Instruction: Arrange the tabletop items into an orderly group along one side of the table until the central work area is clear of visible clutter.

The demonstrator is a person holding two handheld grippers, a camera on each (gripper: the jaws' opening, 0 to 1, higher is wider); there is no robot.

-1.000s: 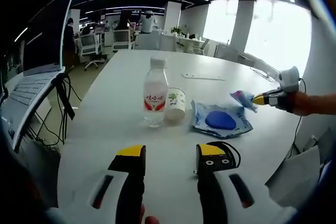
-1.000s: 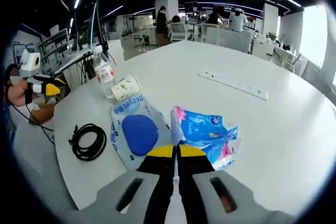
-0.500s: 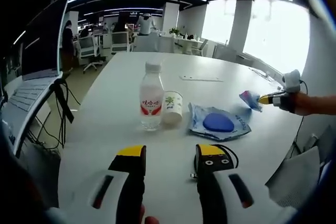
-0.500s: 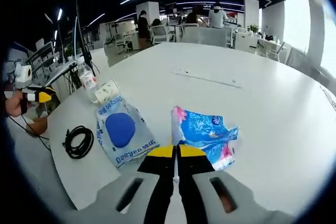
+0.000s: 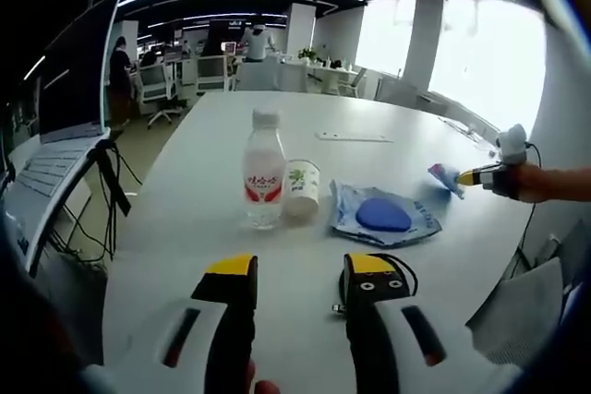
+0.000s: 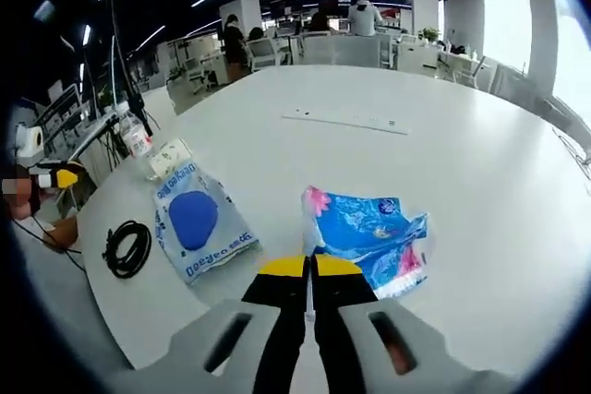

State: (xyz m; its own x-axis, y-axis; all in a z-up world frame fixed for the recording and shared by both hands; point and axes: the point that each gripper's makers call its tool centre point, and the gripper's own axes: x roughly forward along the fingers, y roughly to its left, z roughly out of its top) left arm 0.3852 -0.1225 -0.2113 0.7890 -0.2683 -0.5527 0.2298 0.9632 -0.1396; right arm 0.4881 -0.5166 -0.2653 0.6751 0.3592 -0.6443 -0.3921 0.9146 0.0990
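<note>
Right tongs point(image 6: 310, 268), clamped on a blue packet point(image 6: 369, 232), are carrying it aside to clear the tabletop point(image 6: 462, 163), while left tongs point(image 5: 300, 269) are hovering apart.

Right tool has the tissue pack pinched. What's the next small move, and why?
Probably carry the tissue pack toward the bottle and cup and set it beside the blue pouch. The right tool is shut on it, and those items already sit grouped.
</note>
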